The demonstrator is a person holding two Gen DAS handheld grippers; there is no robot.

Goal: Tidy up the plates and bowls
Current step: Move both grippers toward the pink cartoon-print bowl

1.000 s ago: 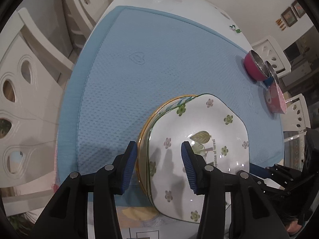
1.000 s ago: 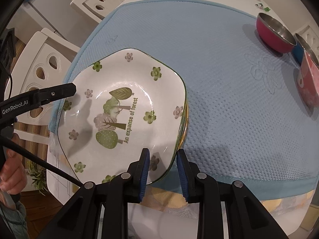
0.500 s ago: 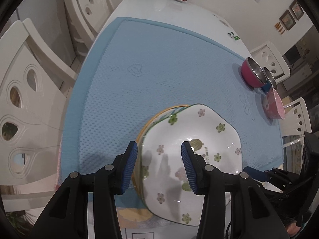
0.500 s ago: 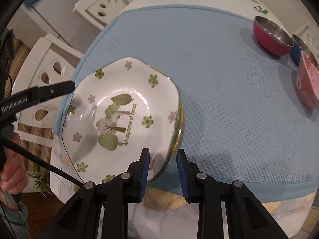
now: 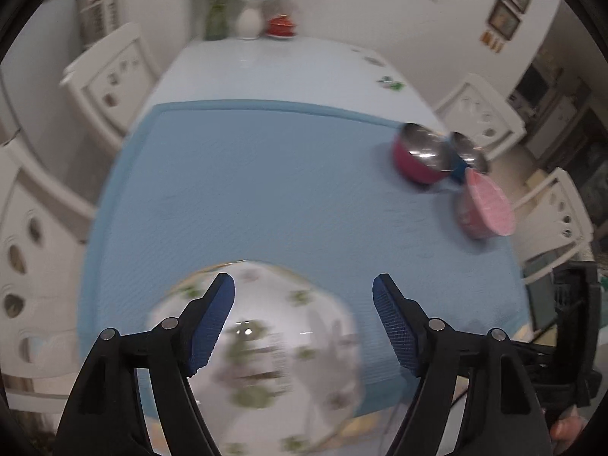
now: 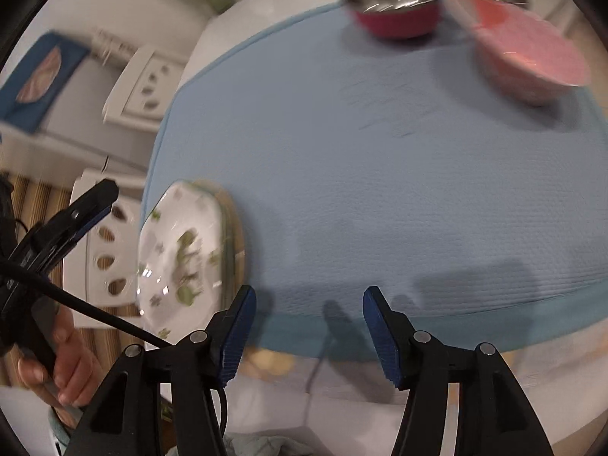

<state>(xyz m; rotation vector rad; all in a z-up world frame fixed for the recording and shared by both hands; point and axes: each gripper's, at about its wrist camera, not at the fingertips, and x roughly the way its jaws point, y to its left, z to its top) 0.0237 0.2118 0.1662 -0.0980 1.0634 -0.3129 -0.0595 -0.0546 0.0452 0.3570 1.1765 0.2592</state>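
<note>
Hovering above plate stack (image 5: pixel 262 345) on mat (image 5: pixel 288 190): left gripper (image 5: pixel 304 323), right gripper (image 6: pixel 308 326), jaws just opening wide, gripping nothing (bowls (image 5: pixel 448 167) sitting far across mat).

White chairs (image 5: pixel 110 79) flank the table's blue mat (image 5: pixel 266 190); a vase (image 5: pixel 249 22) stands beyond.

Left gripper (image 5: pixel 304 319) and right gripper (image 6: pixel 309 325) both tilt downward, jaws just opened wide, nothing between the fingers. A hand (image 6: pixel 62 364), blurred, apparently grips the left handle.
</note>
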